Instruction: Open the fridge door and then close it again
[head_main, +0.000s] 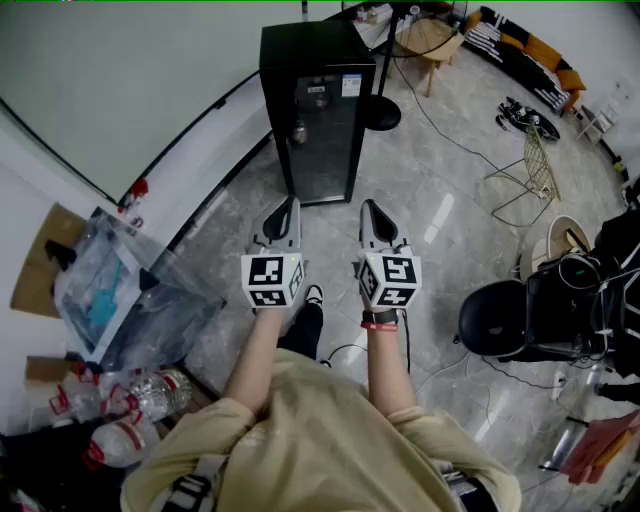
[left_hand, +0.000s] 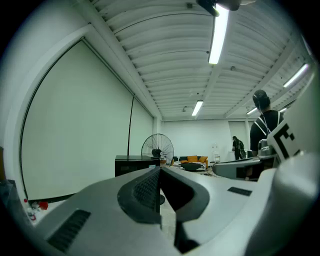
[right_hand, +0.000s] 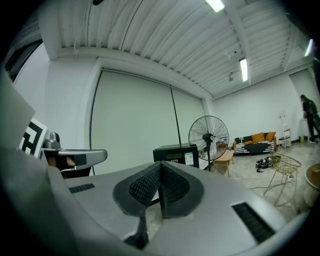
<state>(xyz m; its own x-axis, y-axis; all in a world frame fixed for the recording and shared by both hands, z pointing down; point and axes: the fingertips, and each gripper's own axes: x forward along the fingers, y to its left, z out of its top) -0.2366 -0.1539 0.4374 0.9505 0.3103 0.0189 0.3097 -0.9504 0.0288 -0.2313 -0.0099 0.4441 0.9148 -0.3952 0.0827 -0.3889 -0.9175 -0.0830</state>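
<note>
Jaws pressed together on nothing, the left hand-held gripper (head_main: 289, 206) and the right hand-held gripper (head_main: 369, 208) sit level and side by side before the person. Beyond them the black fridge (head_main: 318, 110) stands on the grey floor (head_main: 440, 200), its door closed, well apart from both. A pedestal fan (right_hand: 209, 136) stands just beyond it.

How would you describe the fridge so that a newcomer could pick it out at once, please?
Look along the long white wall that borders the marble floor. The fridge stands close to that wall, beside a pedestal fan. It is the only tall black cabinet there, with a dark glass door and a white sticker near its top.
</note>
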